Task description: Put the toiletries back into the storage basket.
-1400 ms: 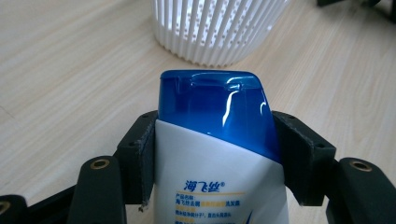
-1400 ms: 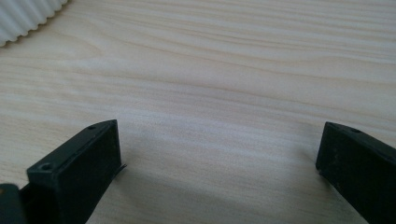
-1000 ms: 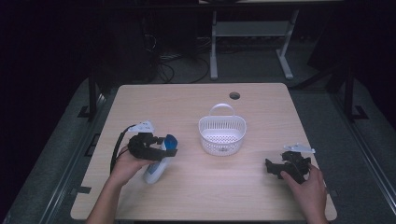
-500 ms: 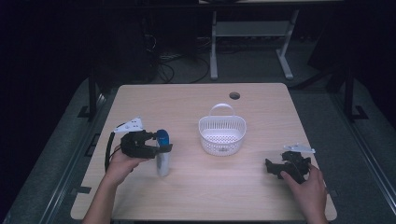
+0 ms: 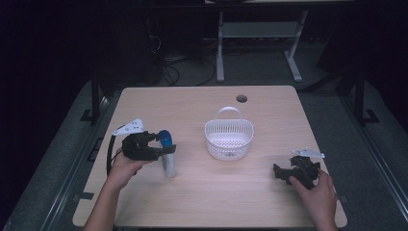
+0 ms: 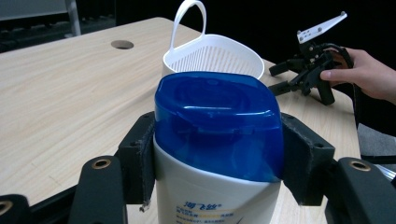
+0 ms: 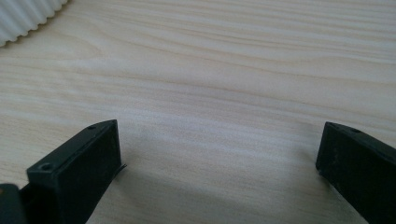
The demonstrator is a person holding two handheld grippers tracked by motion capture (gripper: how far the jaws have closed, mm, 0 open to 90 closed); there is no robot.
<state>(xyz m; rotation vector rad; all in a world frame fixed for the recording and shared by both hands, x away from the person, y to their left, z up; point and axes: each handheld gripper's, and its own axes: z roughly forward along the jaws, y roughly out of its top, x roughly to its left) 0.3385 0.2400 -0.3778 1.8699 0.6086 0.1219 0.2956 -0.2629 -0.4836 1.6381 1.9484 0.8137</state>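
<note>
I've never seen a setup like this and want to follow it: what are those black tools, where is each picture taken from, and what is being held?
A person works at a wooden table, holding a two-jaw gripper in each hand. The high view looks down from above; each of the other two views looks along one gripper's own jaws. The left gripper clamps a white bottle just below its blue cap, standing it upright. A white basket sits mid-table. The right gripper rests open, holding nothing.

The left tongs clamp a blue-capped white bottle, with a white basket beyond it.
</note>
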